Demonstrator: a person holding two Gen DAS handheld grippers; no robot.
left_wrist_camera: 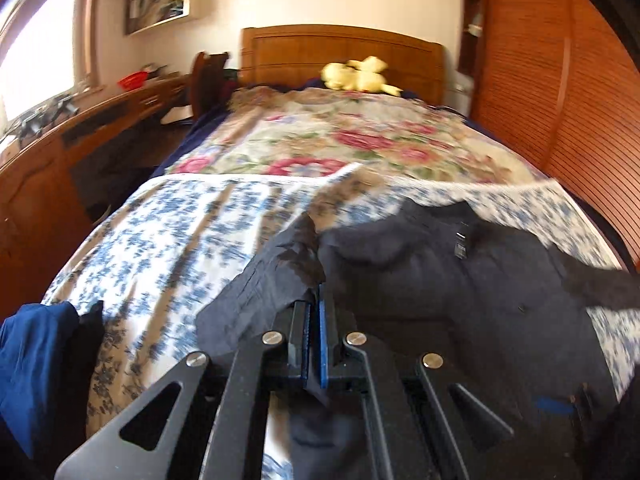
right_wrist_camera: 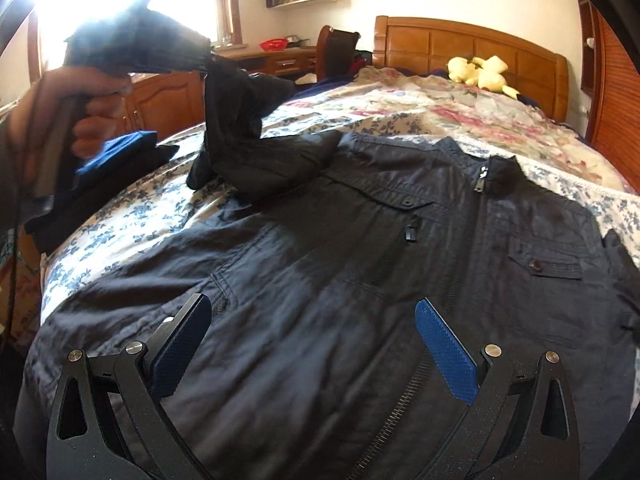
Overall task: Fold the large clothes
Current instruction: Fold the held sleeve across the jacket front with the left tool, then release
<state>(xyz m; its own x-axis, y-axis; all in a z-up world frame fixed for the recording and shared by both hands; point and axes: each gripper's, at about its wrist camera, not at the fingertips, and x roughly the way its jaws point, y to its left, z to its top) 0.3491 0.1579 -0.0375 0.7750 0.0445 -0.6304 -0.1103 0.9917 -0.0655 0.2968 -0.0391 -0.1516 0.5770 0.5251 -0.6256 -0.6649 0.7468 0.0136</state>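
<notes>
Black jacket (right_wrist_camera: 360, 248) flat on bed (right_wrist_camera: 132, 216): sleeve (left_wrist_camera: 280, 276) lifted, pinched in left gripper (left_wrist_camera: 315, 300) jaws; right gripper (right_wrist_camera: 316, 320) jaws wide above hem.

Beneath the right hand-held gripper (right_wrist_camera: 316, 344), with its bright blue textured pads (right_wrist_camera: 446, 354), lies a black zip-front cotton jacket (right_wrist_camera: 360, 264) on a white sheet with small blue flowers (right_wrist_camera: 132, 220). Ahead lie a cream quilt with pink roses (right_wrist_camera: 460, 116) and a pale yellow plush toy (right_wrist_camera: 480, 74).
</notes>
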